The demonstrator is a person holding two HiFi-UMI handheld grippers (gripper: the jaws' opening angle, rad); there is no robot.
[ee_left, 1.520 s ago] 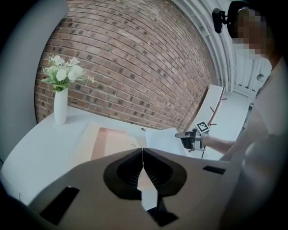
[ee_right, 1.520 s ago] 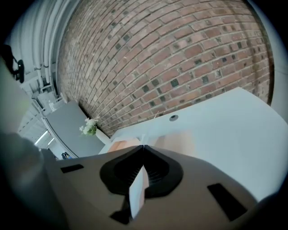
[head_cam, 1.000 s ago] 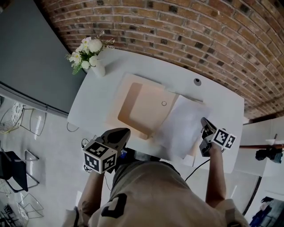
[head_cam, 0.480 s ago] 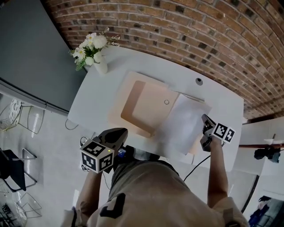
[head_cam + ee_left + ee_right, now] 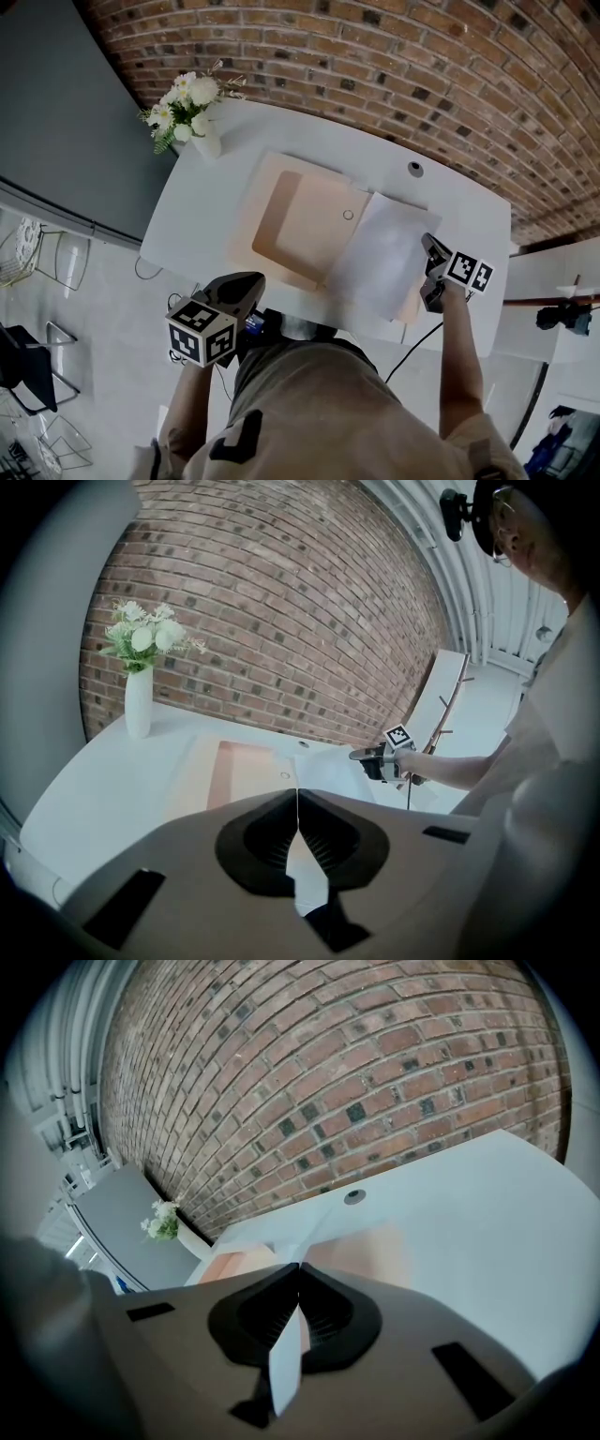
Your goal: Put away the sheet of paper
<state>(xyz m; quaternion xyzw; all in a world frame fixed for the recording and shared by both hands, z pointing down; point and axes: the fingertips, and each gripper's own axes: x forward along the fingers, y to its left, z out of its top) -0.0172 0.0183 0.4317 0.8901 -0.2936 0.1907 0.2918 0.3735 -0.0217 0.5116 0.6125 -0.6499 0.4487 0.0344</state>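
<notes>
The white sheet of paper [image 5: 380, 253] hangs slightly lifted over the right half of an open peach folder [image 5: 298, 223] on the white table [image 5: 211, 202]. My right gripper [image 5: 427, 272] is shut on the sheet's right edge. In the right gripper view the paper [image 5: 286, 1358] shows edge-on between the jaws of that gripper [image 5: 298, 1267], with the folder [image 5: 370, 1251] beyond. My left gripper [image 5: 236, 289] hovers at the table's near edge, shut on nothing. The left gripper view shows its jaws [image 5: 297, 794] closed, and the folder [image 5: 239, 761] and the paper [image 5: 328, 764] ahead.
A white vase of flowers [image 5: 195, 117] stands at the table's far left corner. A round cable hole [image 5: 415, 170] sits near the back edge, below the brick wall [image 5: 394, 66]. A cable [image 5: 422, 345] hangs off the front. Wire chairs [image 5: 37, 272] stand on the floor at left.
My right gripper has carried the sheet a little to the left, further over the folder. The left gripper has stayed near the table's front edge.
</notes>
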